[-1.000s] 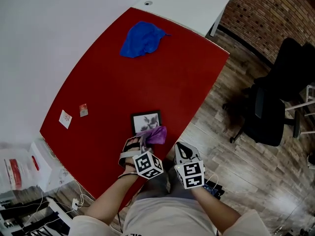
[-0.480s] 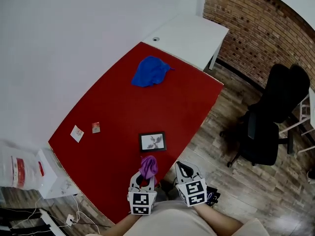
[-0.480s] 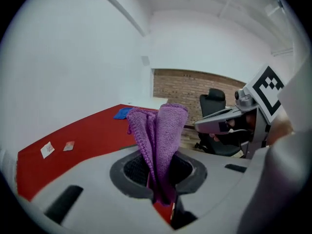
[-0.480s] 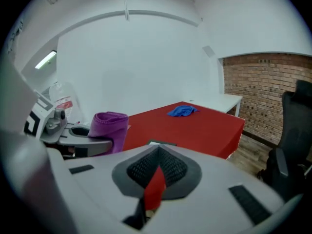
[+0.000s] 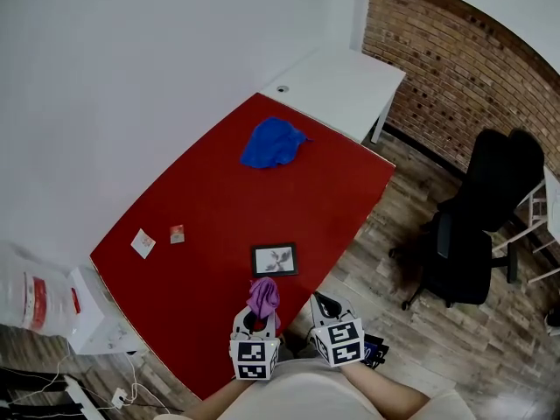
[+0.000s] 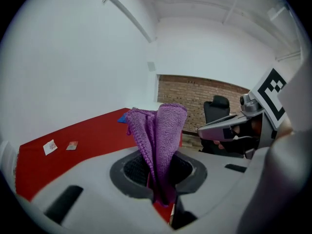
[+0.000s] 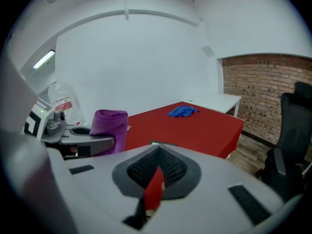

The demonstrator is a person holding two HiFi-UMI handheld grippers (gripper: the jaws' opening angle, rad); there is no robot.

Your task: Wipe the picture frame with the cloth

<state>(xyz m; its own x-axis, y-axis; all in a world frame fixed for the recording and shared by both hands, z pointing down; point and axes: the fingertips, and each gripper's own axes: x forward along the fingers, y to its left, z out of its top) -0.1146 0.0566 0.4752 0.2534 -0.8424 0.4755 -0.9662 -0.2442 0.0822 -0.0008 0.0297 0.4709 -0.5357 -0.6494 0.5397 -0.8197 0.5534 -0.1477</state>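
Red table (image 5: 219,191) holds the picture frame (image 5: 275,259) near its edge; my left gripper (image 5: 255,322) pinches the purple cloth (image 5: 263,297) (bunched upright), my right gripper (image 5: 325,307) closed, empty.

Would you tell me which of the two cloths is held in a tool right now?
The purple cloth, clamped upright in the left tool. The blue cloth lies crumpled at the far end of the red table, untouched.

On table (image 5: 219,191): picture frame (image 5: 275,259) near front edge, spare cloth (image 5: 272,143) far behind, cards (image 5: 143,243) left; cloth (image 5: 263,297) in left gripper (image 5: 255,320), before frame.
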